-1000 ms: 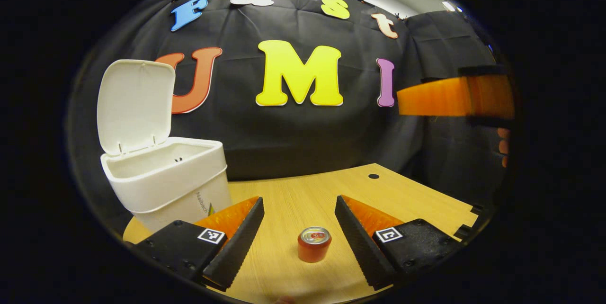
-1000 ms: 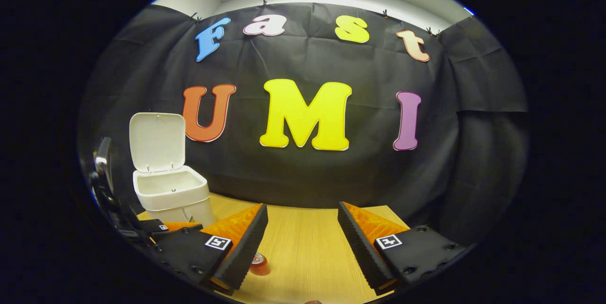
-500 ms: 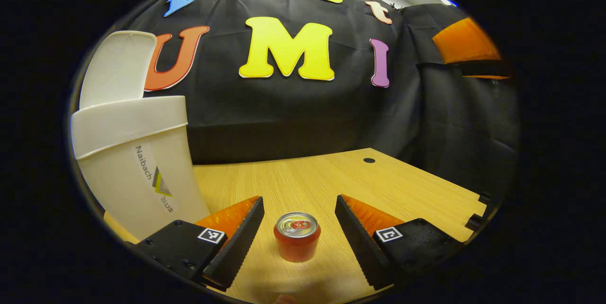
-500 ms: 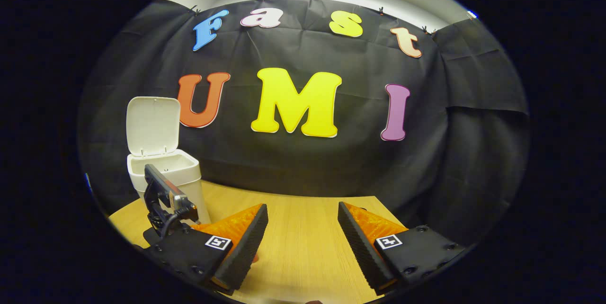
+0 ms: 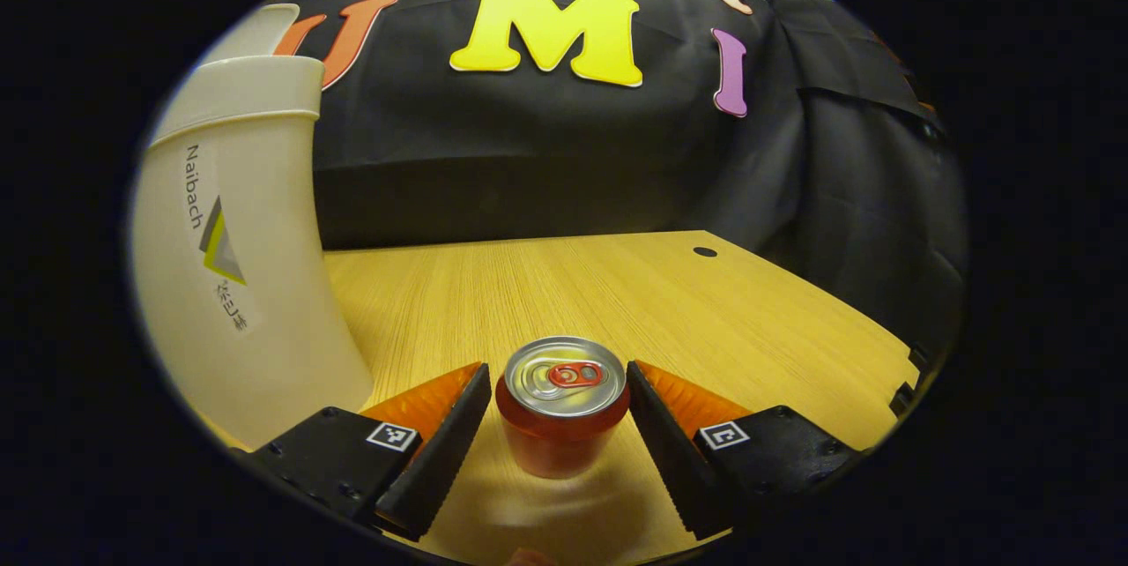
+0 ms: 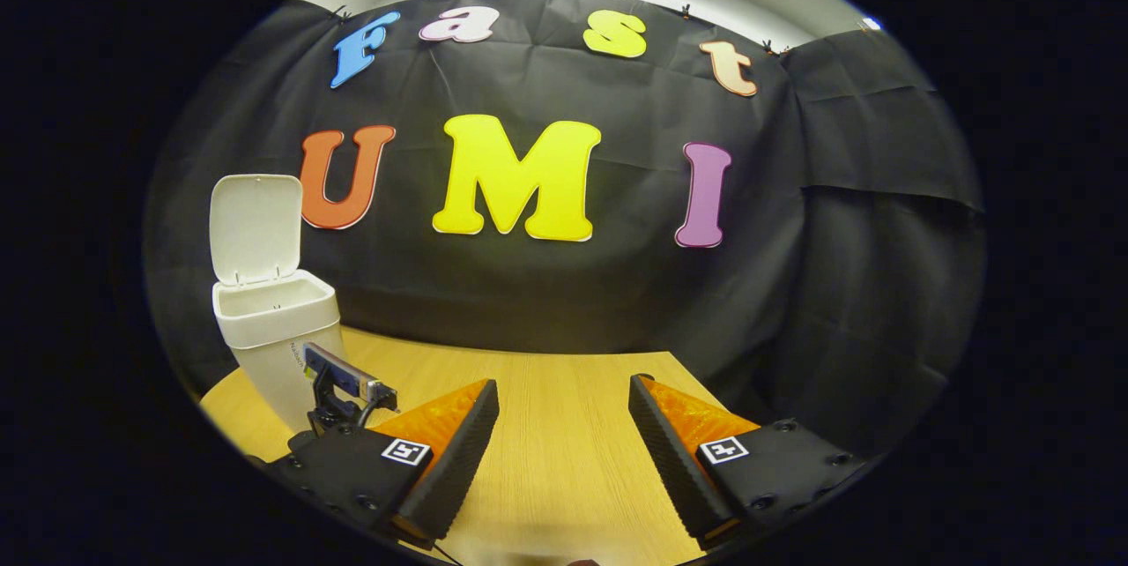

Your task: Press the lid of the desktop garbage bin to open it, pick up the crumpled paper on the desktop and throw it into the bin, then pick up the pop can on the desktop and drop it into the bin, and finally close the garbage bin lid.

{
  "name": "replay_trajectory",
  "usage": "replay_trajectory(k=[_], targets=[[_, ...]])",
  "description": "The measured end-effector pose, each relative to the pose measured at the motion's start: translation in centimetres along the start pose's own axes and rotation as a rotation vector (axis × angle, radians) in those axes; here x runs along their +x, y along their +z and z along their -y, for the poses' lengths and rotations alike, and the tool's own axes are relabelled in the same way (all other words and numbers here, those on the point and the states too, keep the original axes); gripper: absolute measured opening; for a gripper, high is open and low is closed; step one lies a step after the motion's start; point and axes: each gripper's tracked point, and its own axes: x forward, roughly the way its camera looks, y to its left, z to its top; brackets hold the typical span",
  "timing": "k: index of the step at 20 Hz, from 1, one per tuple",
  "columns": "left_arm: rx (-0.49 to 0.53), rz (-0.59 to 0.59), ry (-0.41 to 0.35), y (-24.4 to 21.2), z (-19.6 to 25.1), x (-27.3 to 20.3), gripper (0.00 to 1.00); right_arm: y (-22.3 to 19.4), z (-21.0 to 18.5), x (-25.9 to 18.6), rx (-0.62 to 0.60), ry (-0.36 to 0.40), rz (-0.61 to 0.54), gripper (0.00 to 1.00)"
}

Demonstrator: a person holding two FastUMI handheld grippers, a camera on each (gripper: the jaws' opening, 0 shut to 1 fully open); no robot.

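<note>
Two fingers of the left claw (image 5: 559, 425) are standing spread apart in the left gripper view, with the pop can (image 5: 562, 405) sitting upright on the wooden counter (image 5: 617, 293) right between them. The can's silver top with its pull tab is facing up. Whether the fingers are touching the can's sides cannot be told; they are lying very close to it on both sides, not clamped. To the left of the claw and just ahead of it, the white bin (image 5: 231, 266) is rising tall, its side label facing the claw.

Moving to the right gripper view, the right claw (image 6: 564, 447) is hanging released over the counter (image 6: 564, 425), its fingers wide apart with bare wood between them. Far ahead and to the left of this claw the bin (image 6: 273, 346) is standing with its lid (image 6: 256, 227) tipped up and open. Just in front of the bin, the top of the other gripper's body (image 6: 345, 390) is poking up beside the right claw's left finger.
</note>
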Motion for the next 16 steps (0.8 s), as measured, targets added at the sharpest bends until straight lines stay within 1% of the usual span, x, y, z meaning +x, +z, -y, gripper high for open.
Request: replay_trajectory(k=[5, 7, 8, 9, 10, 13, 15, 16], targets=[[0.005, -0.029, 0.003, -1.2, -0.1, 0.8, 1.00, 0.0, 0.4, 0.0, -0.002, -0.009, -0.007, 0.95], [0.014, -0.046, -0.021, -1.5, 0.4, 0.7, 1.00, 0.1, 0.4, 0.0, 0.007, -0.007, -0.008, 0.95], [0.021, -0.041, -0.019, -1.4, 0.3, 0.5, 1.00, -0.1, 0.4, -0.1, 0.011, -0.005, -0.009, 0.95], [0.026, -0.037, -0.020, -1.1, 0.2, 0.3, 0.90, -0.2, 0.3, 0.0, 0.014, -0.003, -0.013, 0.95], [0.033, -0.041, -0.018, -1.4, 0.2, 0.3, 0.86, -0.4, 0.3, -0.1, 0.017, -0.001, -0.017, 0.95], [0.054, -0.026, -0.011, -0.3, 0.1, -0.6, 0.83, -0.3, 0.3, -0.2, 0.031, 0.005, -0.014, 0.95], [0.063, 0.008, -0.011, 1.2, 0.1, -1.6, 0.83, 0.0, 0.2, -0.2, 0.038, 0.009, -0.005, 0.95], [0.064, 0.025, -0.012, 2.0, 0.0, -2.0, 0.89, 0.0, 0.2, -0.1, 0.041, 0.010, -0.003, 0.95]])
